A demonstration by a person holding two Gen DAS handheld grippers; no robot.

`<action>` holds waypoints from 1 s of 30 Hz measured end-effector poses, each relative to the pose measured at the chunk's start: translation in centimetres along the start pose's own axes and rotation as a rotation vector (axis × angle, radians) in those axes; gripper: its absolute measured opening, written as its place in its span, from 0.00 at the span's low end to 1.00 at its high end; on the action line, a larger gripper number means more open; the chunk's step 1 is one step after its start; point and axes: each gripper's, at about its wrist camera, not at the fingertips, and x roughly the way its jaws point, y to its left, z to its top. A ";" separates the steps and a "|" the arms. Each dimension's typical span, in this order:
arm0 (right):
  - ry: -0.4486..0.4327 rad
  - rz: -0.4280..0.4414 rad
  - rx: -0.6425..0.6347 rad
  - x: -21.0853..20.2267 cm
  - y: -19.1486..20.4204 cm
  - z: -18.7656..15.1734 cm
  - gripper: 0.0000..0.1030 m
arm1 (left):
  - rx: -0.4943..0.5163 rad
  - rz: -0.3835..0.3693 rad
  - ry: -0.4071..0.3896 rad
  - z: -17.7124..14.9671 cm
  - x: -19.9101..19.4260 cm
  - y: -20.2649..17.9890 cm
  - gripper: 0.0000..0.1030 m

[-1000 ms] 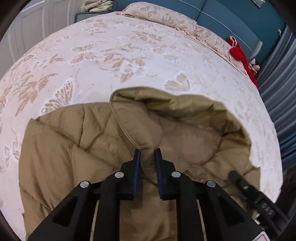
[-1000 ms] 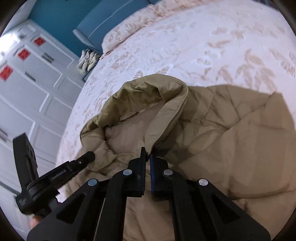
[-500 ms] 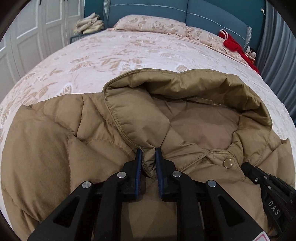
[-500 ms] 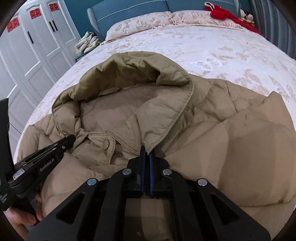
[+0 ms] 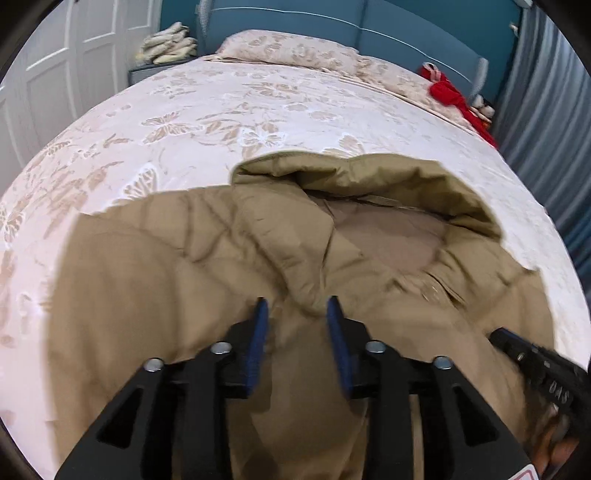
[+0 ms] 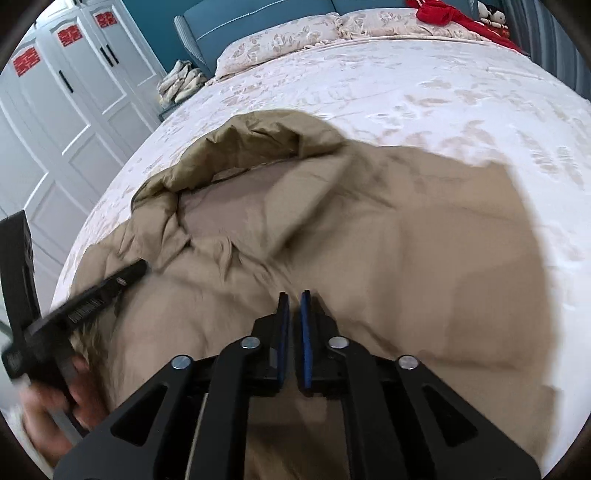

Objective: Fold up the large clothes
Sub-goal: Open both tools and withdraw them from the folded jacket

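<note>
The bed (image 5: pixel 207 110) carries the tan padded jacket (image 5: pixel 147 280) across the lower frame. The left gripper (image 5: pixel 295 314), jaws just parted, has released the collar. The right gripper (image 6: pixel 294 306) shows a narrow gap, seemingly empty. Unpinned, the puffy collar may spring back and rumple.

Your wrist cameras both tilt down, close over tan jacket (image 5: pixel 155 280) (image 6: pixel 406 236), facing headboard (image 5: pixel 369 40) (image 6: pixel 258 18); each catches opposite gripper's side.
</note>
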 end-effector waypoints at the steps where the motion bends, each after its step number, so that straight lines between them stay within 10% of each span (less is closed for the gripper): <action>1: 0.003 -0.021 -0.005 -1.2 -0.3 0.0 0.15 | 0.010 0.012 -0.002 0.3 -1.0 0.5 0.39; 8: -0.083 -0.040 -0.012 -4.6 1.1 8.9 0.14 | -0.027 0.097 -0.117 10.6 -4.8 1.1 0.39; 14: -0.136 -0.039 0.121 0.5 2.5 17.1 0.14 | -0.149 0.109 -0.053 16.7 0.5 -0.4 0.39; 21: 0.008 -0.068 0.179 7.8 1.5 15.6 0.14 | -0.102 0.163 0.156 12.9 8.5 -1.0 0.39; 30: 0.030 -0.116 -0.095 7.2 2.8 8.8 0.10 | 0.075 0.157 0.066 6.5 7.3 -1.5 0.39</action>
